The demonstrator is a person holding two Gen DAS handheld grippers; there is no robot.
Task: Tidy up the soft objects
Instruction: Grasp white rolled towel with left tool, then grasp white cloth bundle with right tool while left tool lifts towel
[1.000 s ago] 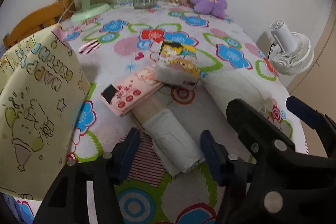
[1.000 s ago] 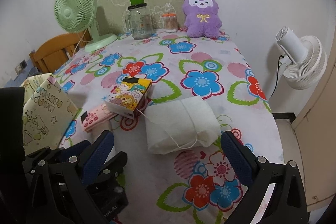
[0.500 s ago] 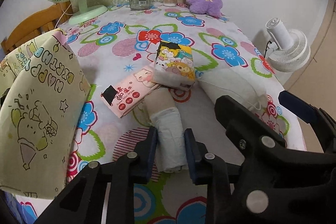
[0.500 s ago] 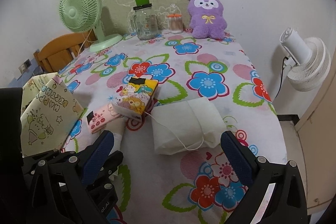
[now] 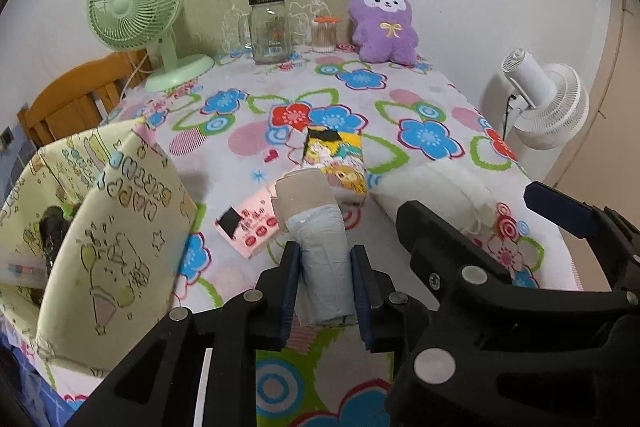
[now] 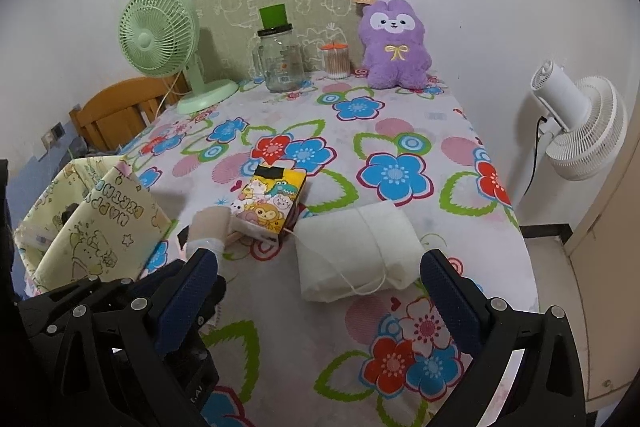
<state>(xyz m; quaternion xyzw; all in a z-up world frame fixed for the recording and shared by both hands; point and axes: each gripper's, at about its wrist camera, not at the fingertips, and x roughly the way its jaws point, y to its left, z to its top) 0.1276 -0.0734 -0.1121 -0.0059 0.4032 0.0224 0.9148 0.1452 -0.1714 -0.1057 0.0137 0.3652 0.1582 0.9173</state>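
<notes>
Our left fingers [image 5: 325, 283] have just closed and now clamp the grey roll [image 5: 322, 251]; our right fingers [image 6: 320, 291] stand wide before the white pouch [image 6: 352, 251].

Pale grey-white rolled cloth with beige cuff end [image 5: 320, 239], tilted up off flowered tablecloth. Behind: pink flat tissue packet [image 5: 250, 225], yellow cartoon-printed tissue pack [image 6: 270, 203], white tied fabric bundle [image 6: 360, 251].

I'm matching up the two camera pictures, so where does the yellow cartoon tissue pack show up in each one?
Left wrist view: tissue pack at centre, just beyond the held roll.
Right wrist view: tissue pack left of centre, beside the white bundle.
Shared landmark: the purple plush toy at the table's far edge.
</notes>
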